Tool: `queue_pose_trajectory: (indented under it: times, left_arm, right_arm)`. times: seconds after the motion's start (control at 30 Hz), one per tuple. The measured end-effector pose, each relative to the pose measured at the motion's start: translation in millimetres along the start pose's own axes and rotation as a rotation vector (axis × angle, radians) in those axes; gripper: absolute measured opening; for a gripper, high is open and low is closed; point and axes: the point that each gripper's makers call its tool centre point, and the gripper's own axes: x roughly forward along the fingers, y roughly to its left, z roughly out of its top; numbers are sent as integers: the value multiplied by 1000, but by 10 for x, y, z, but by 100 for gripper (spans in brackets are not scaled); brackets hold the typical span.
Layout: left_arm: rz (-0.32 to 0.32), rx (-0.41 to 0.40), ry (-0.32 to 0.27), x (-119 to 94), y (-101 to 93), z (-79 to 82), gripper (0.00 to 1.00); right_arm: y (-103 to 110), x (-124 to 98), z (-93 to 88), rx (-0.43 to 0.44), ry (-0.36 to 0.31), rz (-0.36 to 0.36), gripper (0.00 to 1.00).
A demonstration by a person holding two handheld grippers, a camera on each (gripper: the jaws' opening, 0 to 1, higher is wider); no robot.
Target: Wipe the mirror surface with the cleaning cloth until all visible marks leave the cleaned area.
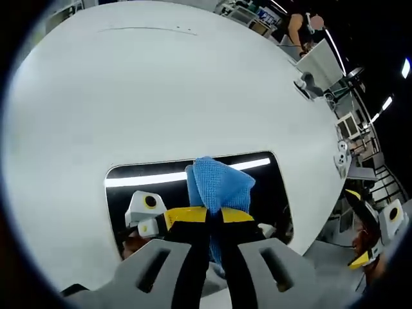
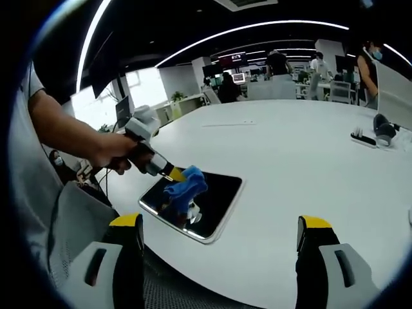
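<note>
A rectangular mirror [image 1: 129, 193] [image 2: 219, 193] lies flat near the edge of a large white table [image 1: 167, 84] [image 2: 290, 154], reflecting ceiling lights. My left gripper [image 1: 214, 216] [image 2: 175, 174] is shut on a blue cleaning cloth [image 1: 219, 183] [image 2: 185, 187], which is pressed onto the mirror's surface. In the right gripper view a hand holds that left gripper from the left. My right gripper [image 2: 219, 235] hangs open off the table's near edge, its yellow-tipped fingers [image 2: 127, 222] wide apart with nothing between them.
A headset-like grey device [image 2: 380, 129] [image 1: 308, 84] rests on the table's far right. Several people stand at desks in the office behind. The person's arm and grey clothing [image 2: 45, 193] are at the left.
</note>
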Motion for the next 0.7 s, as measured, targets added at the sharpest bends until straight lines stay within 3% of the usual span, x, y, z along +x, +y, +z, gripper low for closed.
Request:
queue_pose_trajectory:
  times: [0.7]
  left_arm:
    - [7, 1, -16, 187, -12, 384, 3]
  right_arm:
    - [-61, -54, 15, 27, -8, -23, 99]
